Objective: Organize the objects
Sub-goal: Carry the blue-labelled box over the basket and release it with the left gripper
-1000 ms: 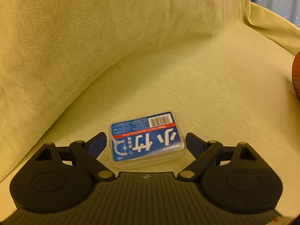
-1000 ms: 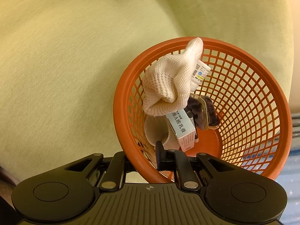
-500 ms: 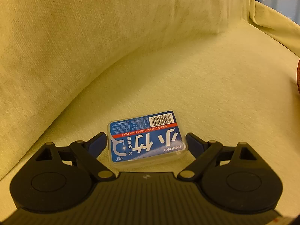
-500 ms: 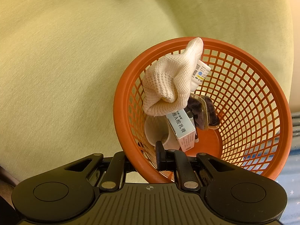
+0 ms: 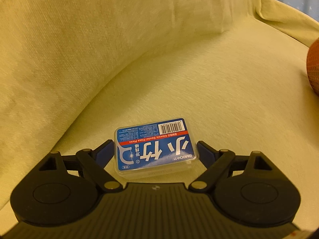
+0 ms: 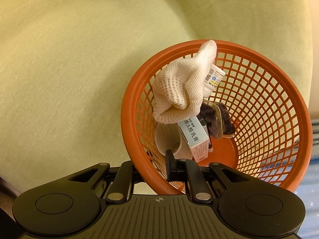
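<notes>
Clear plastic floss box (image 5: 155, 147): light, rigid, slick; grip short ends. Left tool (image 5: 155, 149) apart, straddling box. Right tool (image 6: 153, 169) clamped on basket (image 6: 127, 91) rim.

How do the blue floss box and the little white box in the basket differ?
The floss box lies flat on the sofa cushion, alone; the white box leans tilted inside the orange basket, under a knitted cloth. The floss box is clear plastic with a blue label; the white box looks like cardboard. Both bear printed characters.
</notes>
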